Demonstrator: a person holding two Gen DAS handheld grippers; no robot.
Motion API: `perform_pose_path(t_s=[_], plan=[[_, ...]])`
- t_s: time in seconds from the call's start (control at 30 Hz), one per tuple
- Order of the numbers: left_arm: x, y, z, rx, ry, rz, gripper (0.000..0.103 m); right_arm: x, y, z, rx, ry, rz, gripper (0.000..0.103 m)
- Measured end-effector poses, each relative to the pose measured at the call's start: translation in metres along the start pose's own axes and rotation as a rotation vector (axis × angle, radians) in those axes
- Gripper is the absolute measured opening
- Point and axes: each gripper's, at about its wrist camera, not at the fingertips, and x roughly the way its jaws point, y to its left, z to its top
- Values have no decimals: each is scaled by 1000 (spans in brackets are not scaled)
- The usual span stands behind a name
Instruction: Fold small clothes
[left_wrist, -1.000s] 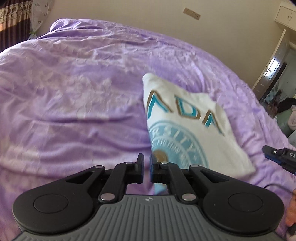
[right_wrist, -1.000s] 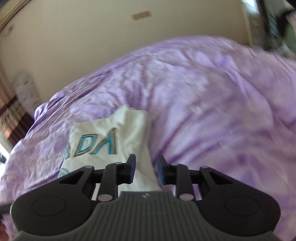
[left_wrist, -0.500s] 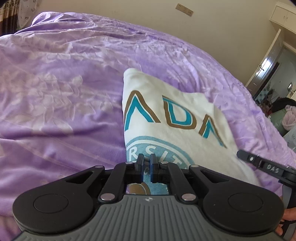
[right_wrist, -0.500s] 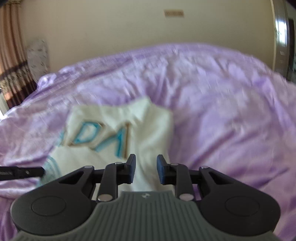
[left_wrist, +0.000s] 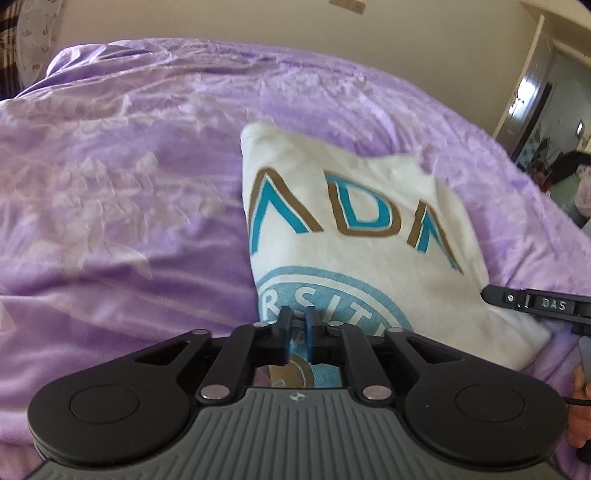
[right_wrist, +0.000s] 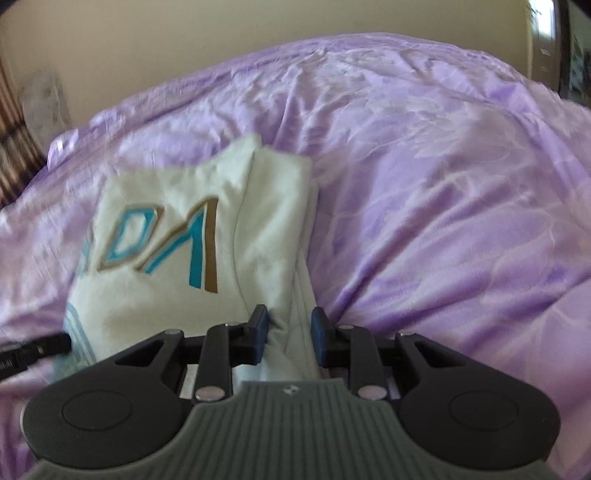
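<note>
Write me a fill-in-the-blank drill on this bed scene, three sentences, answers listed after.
1. The folded white printed shirt lies on a wrinkled ____ bedspread.
2. The large letters on the shirt are teal outlined in ____.
3. The right gripper stands open astride the shirt's ____ edge.

Answers: purple; brown; right

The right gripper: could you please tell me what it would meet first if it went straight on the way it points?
Most likely the folded right edge of the shirt, already lying between its fingers; depth is hard to judge.
</note>
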Motion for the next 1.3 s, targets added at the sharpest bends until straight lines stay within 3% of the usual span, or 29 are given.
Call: perform_pose_path(t_s=[0.07, 0.13, 0.2, 0.37, 0.5, 0.67, 0.77, 0.83, 0.97, 1.07, 1.3], plan=[[-8, 8, 9, -26, -42, -27, 36, -12, -7, 4, 56, -36, 38, 36], [-13, 19, 19, -74, -81, -51, 56, -16, -16, 12, 118, -65, 93, 56], [-9, 31, 30, -122, -79, -71, 63, -13, -26, 20, 182, -68, 143, 66], [19, 61, 44, -264, -17, -157, 64, 10, -59, 34, 369, -23, 252, 69], [46, 83, 43, -407, 38, -240, 64, 36, -63, 45, 388, 50, 300, 68], [67, 92, 41, -454, 54, -273, 64, 62, -54, 54, 348, 113, 330, 65], [74, 91, 44, -428, 48, -272, 64, 77, -57, 56, 368, 140, 363, 56], [80, 90, 46, -418, 45, -275, 58, 87, -60, 57, 402, 162, 396, 47], [89, 92, 48, -448, 40, -307, 43, 101, -62, 60, 425, 195, 429, 42], [92, 91, 48, -464, 42, -312, 37, 108, -62, 61, 431, 209, 451, 30], [78, 78, 57, -428, 28, -247, 22, 90, -48, 64, 349, 145, 418, 18]])
